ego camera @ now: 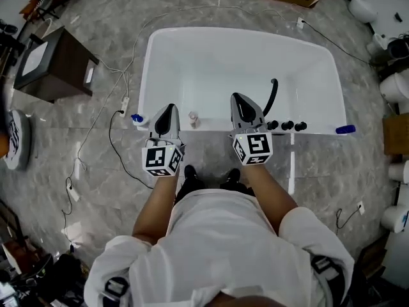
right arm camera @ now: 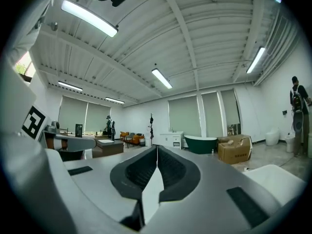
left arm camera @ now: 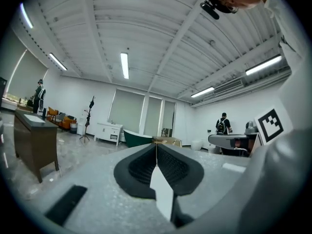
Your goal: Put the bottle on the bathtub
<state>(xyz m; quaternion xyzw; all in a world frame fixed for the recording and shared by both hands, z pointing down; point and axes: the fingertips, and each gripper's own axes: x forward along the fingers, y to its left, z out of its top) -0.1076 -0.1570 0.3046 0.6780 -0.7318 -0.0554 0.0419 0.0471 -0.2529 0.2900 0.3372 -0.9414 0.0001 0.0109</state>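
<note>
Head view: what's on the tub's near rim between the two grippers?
A small pale bottle, upright on the bathtub rim between left gripper and right gripper; nothing else there. Head view only.

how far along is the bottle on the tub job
Done: it looks finished. The bottle stands on the near rim of the tub, between the two grippers.
In hand: nothing. The left gripper and right gripper both have their fingers together and empty, clear of the bottle.
Left: nothing that shows.
</note>
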